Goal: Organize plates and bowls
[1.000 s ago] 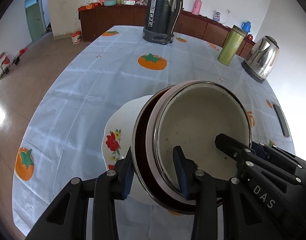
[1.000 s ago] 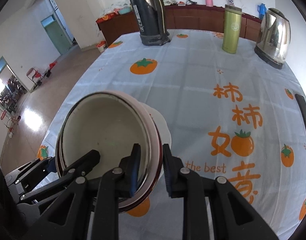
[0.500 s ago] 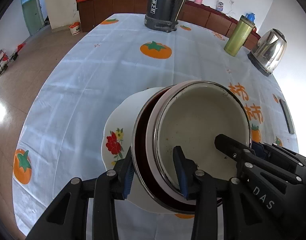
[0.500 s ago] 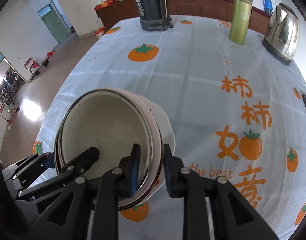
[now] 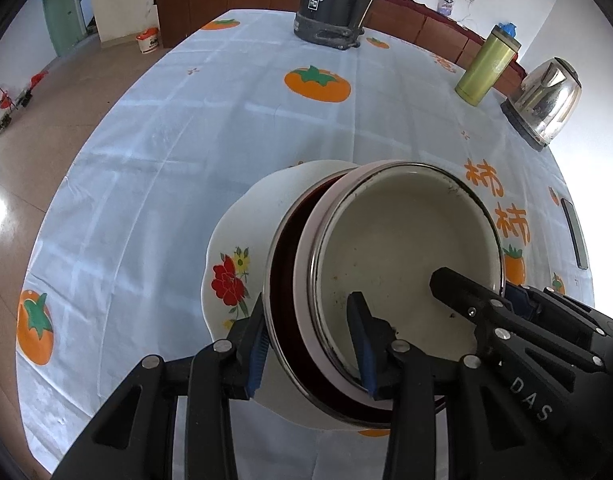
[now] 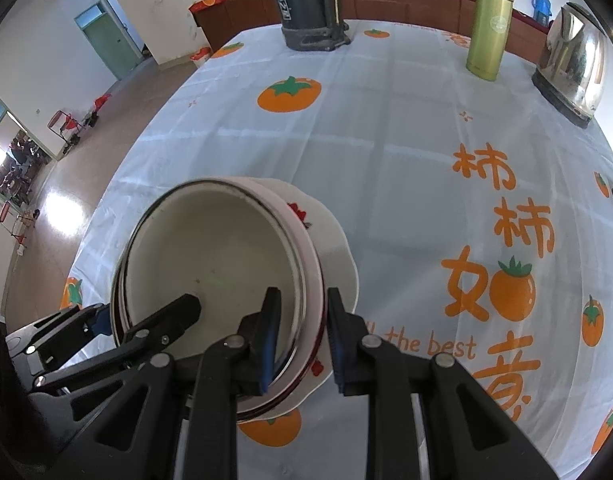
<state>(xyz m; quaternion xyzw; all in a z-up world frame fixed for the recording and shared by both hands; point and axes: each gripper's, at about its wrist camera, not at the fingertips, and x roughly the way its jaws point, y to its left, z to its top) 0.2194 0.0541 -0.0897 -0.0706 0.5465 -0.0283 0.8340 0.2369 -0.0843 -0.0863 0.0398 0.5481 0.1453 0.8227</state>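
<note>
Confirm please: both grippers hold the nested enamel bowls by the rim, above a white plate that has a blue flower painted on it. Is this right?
One detail is wrong: the flower on the white scalloped plate is red, not blue, as the left wrist view shows. The rest stands: the left gripper and right gripper both clamp the rim of the nested enamel bowls above that plate.

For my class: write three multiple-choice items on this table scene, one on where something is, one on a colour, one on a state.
1. Where is the flowered plate?
A. under the bowls
B. beside the kettle
C. on the floor

2. What colour is the tall flask near the kettle?
A. red
B. green
C. white

3. How does the right gripper stand?
A. wide open, nothing in it
B. closed on the bowls' rims
C. closed on the flask

Answers: 1 A, the plate shows beneath the nested bowls. 2 B, its body is yellow-green. 3 B, its fingers sit either side of the rims, as do the left gripper's.
</note>
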